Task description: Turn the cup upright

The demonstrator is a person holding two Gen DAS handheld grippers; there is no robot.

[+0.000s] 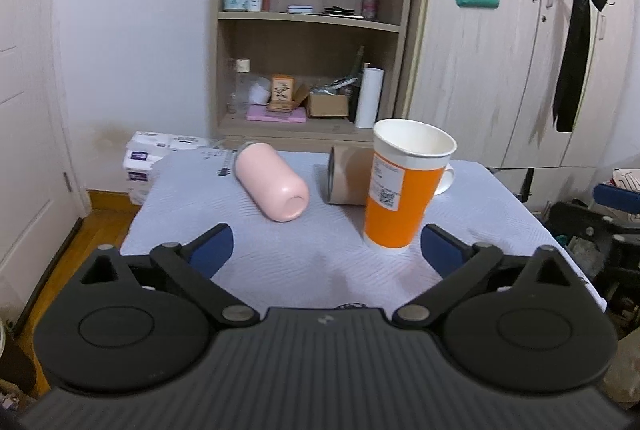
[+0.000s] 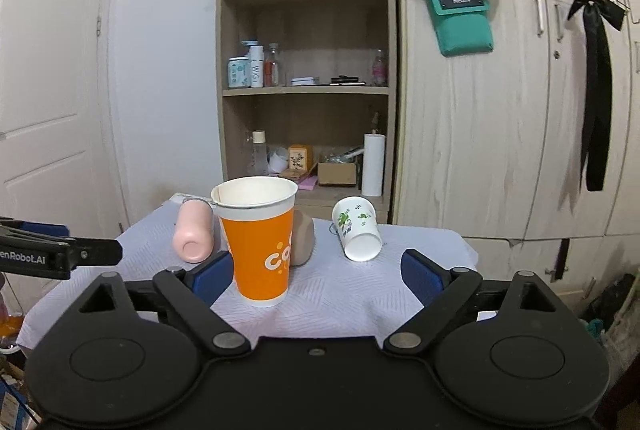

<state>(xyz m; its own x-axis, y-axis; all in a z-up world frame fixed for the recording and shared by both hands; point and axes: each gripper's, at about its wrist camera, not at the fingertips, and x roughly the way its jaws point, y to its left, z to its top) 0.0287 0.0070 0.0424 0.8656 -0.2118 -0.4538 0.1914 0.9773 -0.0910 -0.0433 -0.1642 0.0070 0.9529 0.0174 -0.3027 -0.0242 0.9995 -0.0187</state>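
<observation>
An orange paper cup (image 1: 402,186) stands upright on the grey-clothed table (image 1: 224,214), mouth up; it also shows in the right wrist view (image 2: 260,242). A pink cup (image 1: 272,182) lies on its side to its left, also seen from the right wrist (image 2: 194,234). A brown cup (image 1: 346,176) lies on its side behind the orange one (image 2: 302,238). A small white cup with green print (image 2: 356,230) lies tilted on its side at the right. My left gripper (image 1: 328,246) is open and empty, short of the cups. My right gripper (image 2: 316,274) is open and empty, the orange cup by its left finger.
A wooden shelf unit (image 2: 304,90) with bottles and boxes stands behind the table, with wardrobe doors (image 2: 500,130) to its right. The left gripper's body (image 2: 48,254) shows at the left edge of the right wrist view. Tissue packs (image 1: 148,154) sit beyond the table's left corner.
</observation>
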